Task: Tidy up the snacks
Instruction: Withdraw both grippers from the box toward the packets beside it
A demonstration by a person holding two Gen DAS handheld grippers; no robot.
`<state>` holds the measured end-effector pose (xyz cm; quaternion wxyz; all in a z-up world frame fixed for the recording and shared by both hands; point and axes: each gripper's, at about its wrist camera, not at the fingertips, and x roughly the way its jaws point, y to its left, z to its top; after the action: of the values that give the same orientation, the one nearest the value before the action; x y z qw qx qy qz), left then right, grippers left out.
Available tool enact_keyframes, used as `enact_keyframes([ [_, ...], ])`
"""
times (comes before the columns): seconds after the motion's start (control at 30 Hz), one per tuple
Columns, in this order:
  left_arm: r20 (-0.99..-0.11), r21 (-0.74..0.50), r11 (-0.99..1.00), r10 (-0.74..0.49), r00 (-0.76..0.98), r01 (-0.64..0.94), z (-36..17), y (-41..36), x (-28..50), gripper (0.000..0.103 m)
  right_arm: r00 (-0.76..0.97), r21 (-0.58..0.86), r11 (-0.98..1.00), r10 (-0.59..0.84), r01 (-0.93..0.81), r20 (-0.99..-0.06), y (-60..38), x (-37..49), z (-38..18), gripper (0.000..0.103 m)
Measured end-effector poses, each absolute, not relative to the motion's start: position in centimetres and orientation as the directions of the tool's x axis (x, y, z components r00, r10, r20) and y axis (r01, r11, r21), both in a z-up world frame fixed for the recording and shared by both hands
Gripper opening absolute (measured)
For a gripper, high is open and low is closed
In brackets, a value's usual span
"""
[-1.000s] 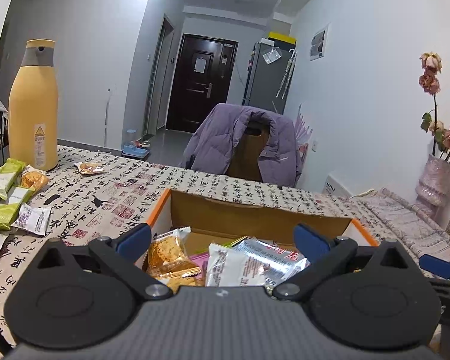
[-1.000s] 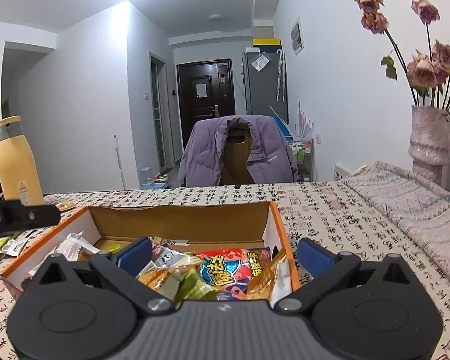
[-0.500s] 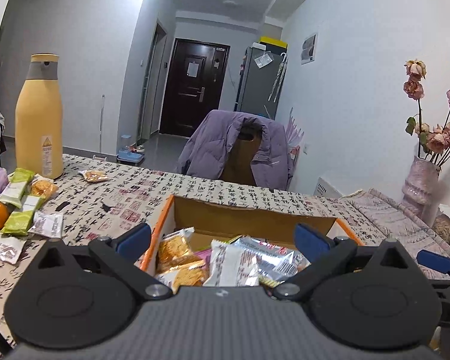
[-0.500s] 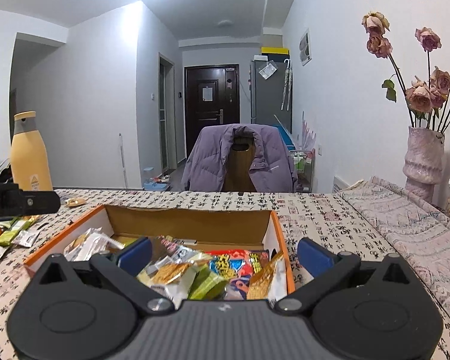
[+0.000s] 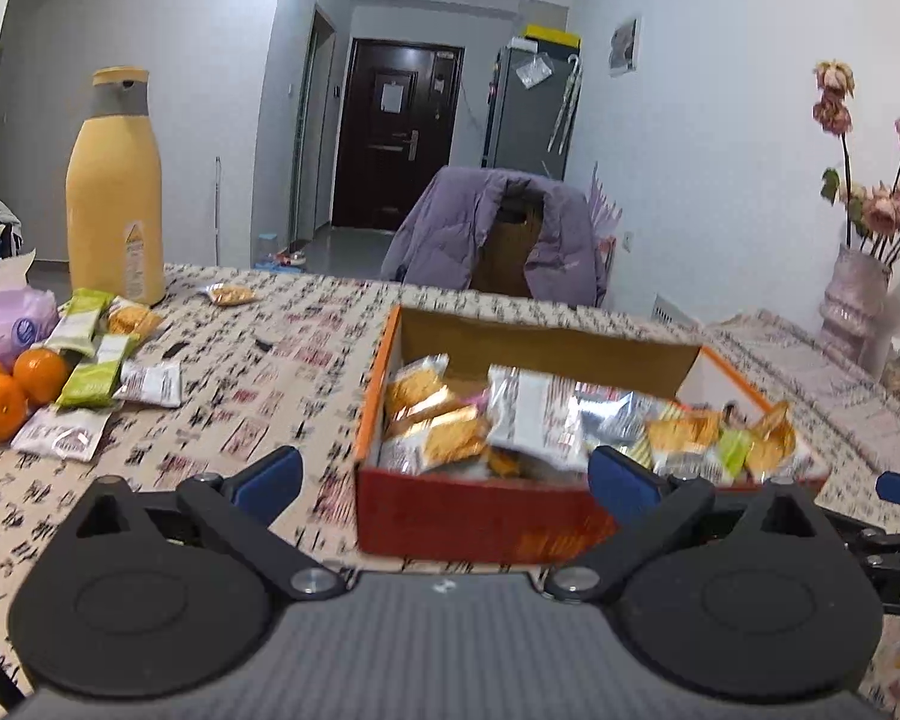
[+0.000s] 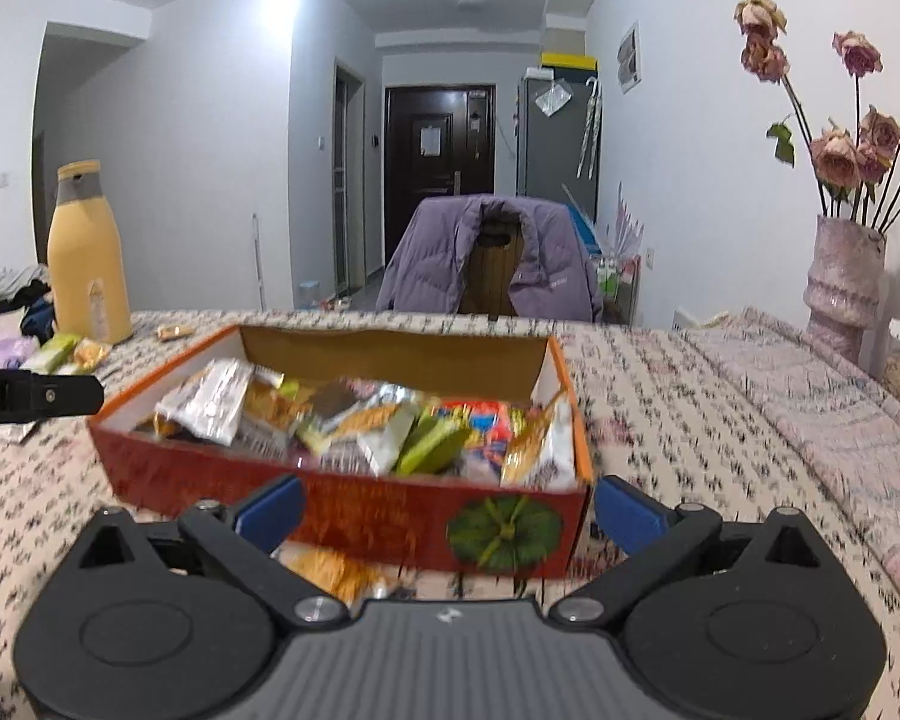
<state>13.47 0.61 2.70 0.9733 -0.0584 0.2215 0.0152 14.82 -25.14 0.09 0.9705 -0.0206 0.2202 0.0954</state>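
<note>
a red box (image 6: 354, 510) is sitting in the middle of the table (image 6: 690, 420), and it is holding lots of snack packs (image 6: 390, 426) in a messy pile. the left gripper (image 5: 444, 474) is hanging near the front of the box with its two blue fingers (image 5: 267, 474) spread wide and nothing between them. the right gripper (image 6: 447, 507) is hanging by the near right corner of the box, open wide too and holding nothing. one orange snack (image 6: 330, 570) is lying on the table just in front of the box. more snacks (image 5: 99, 372) are lying loose on the left side of the table, beside some oranges (image 5: 15, 384). a tall yellow bottle (image 5: 114, 192) is standing behind them. a vase of flowers (image 6: 846, 276) is standing far to the right. a chair with a purple coat (image 6: 492, 264) is sitting at the far side.
</note>
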Motion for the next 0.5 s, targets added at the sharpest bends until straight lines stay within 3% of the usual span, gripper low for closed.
enact_keyframes([
  [0.5, -0.550, -0.056, 0.998, 0.004, 0.835, -0.042, -2.0, 2.3, 10.8, 0.103, 0.775, 0.039, 0.970, 0.215, -0.240, -0.594, -22.5, 13.3, -3.6, 0.103],
])
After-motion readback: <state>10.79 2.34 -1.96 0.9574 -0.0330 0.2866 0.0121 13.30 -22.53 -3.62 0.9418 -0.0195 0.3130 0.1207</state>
